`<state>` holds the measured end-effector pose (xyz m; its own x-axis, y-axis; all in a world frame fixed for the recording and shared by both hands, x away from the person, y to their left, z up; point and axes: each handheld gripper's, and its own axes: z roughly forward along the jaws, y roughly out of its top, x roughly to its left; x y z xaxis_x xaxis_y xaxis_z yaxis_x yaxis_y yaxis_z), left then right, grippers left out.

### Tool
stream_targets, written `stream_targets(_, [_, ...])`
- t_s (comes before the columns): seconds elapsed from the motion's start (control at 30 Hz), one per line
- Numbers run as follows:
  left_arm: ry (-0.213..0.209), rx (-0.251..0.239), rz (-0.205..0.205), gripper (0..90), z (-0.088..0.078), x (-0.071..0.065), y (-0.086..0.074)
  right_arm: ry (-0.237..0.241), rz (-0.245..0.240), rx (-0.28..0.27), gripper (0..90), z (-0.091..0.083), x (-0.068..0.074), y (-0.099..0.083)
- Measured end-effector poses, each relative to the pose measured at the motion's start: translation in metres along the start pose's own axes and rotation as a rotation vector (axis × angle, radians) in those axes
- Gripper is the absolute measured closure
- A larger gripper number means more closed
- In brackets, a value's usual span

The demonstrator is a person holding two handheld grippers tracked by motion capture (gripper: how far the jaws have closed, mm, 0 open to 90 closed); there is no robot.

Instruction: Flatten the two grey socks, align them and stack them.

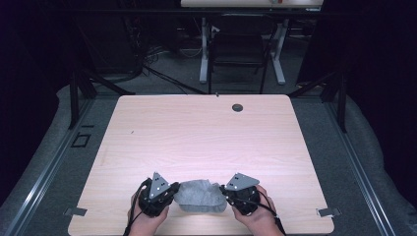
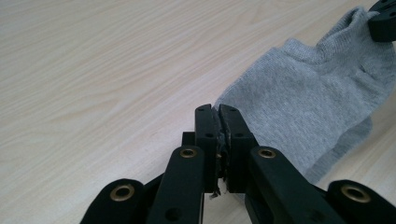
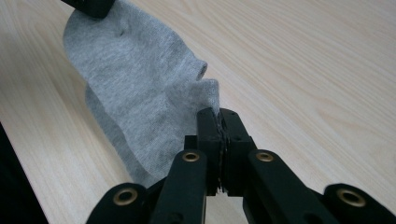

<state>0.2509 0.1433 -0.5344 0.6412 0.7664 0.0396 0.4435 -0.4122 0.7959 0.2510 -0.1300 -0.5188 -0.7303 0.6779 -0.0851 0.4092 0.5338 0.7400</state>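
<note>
Both grippers have the grey ankle sock [image 1: 199,195] at the near edge of the wooden surface [image 1: 206,137]. Left gripper [image 1: 173,191] jaws are pinched tight on one end, right gripper [image 1: 223,190] jaws clamped on the other. It looks stretched for laying flat or folding; next, keep both pinches firm and even.

Seen along the left gripper [image 2: 218,112]: black jaws pressed together on the near edge of a grey sock [image 2: 308,102], spread flat rightward across pale wooden table [image 2: 102,70], far ribbed cuff pinched at upper right by the right gripper [image 2: 384,21].
</note>
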Motion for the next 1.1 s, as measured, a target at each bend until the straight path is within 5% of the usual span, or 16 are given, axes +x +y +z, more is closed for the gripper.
stream_targets(1.1, [-0.035, 0.076, 0.033, 85.0, 0.028, -0.006, -0.021, 0.015, 0.022, 0.110, 88.0, 0.021, -0.004, -0.025])
